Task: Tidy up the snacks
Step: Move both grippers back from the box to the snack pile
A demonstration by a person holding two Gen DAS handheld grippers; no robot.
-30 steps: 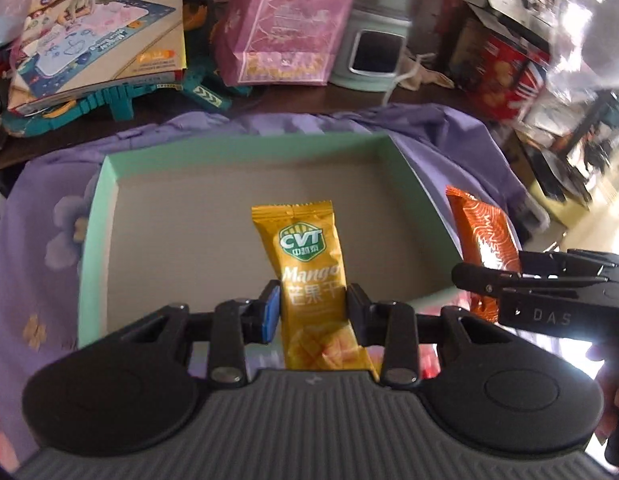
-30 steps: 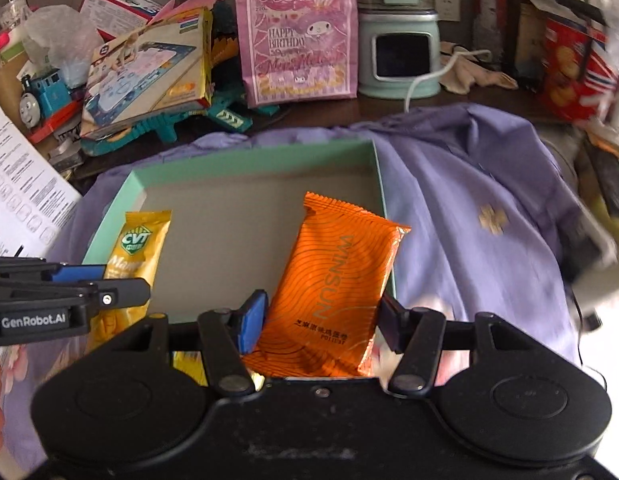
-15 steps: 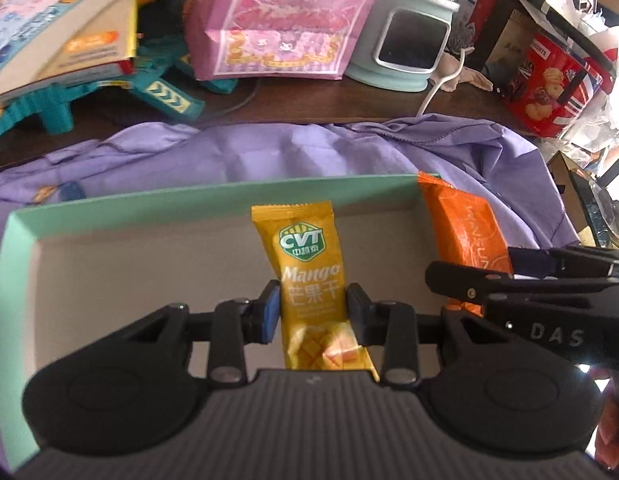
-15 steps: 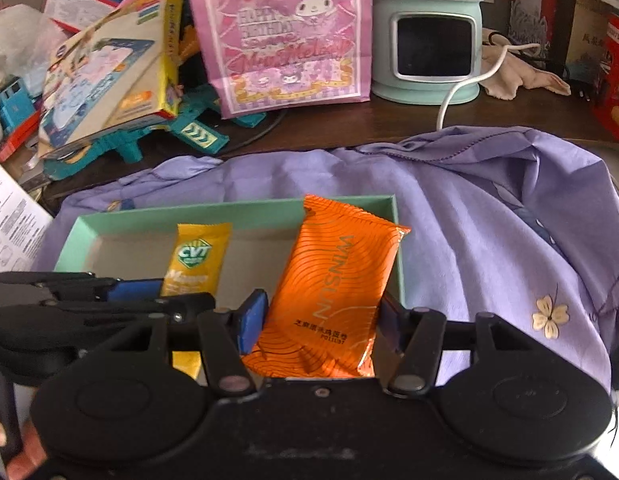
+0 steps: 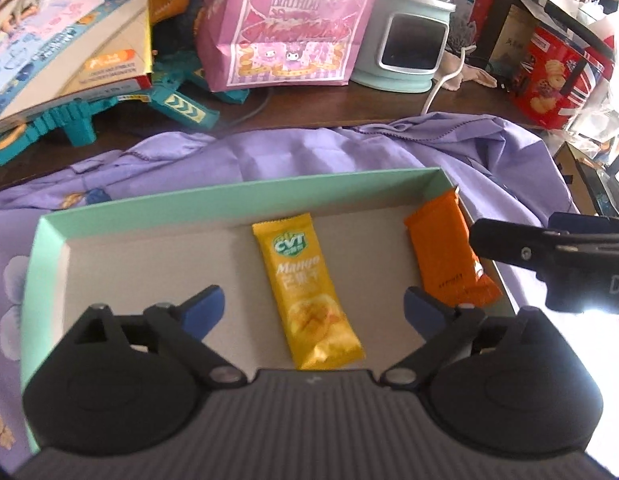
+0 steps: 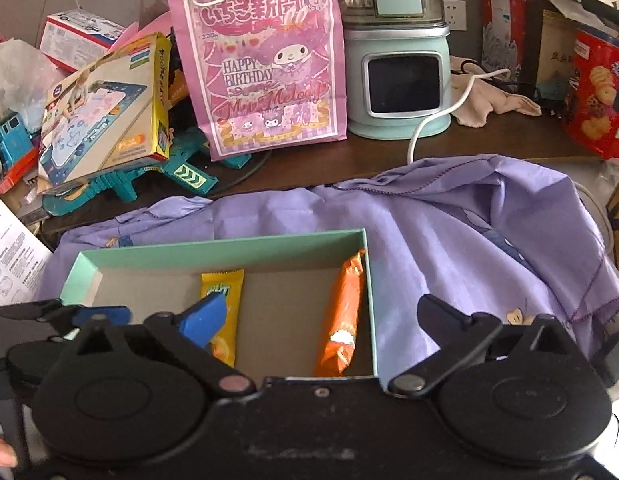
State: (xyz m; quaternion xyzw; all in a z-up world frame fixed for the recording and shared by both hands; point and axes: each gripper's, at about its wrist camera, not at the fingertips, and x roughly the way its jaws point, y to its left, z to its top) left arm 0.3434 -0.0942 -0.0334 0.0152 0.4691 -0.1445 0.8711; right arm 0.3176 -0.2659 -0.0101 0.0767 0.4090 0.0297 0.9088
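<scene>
A yellow mango snack packet (image 5: 307,294) lies flat in the middle of the shallow mint-green box (image 5: 245,192). An orange snack packet (image 5: 445,256) lies in the box against its right wall. My left gripper (image 5: 313,304) is open and empty, its jaws wide on either side of the yellow packet's near end. My right gripper (image 6: 321,308) is open and empty above the box's near right corner. In the right wrist view the yellow packet (image 6: 223,300) and the orange packet (image 6: 345,312) both rest in the box (image 6: 213,248).
The box sits on a purple cloth (image 6: 449,240) on a dark table. Behind stand a pink gift bag (image 6: 265,60), a mint appliance (image 6: 401,80) with a white cord, a toy box (image 6: 105,108), teal toy parts and a red biscuit tin (image 6: 597,92).
Both grippers opened and let go of their packets. The yellow and orange packets now lie in the box. Both grippers have drawn back a little.
</scene>
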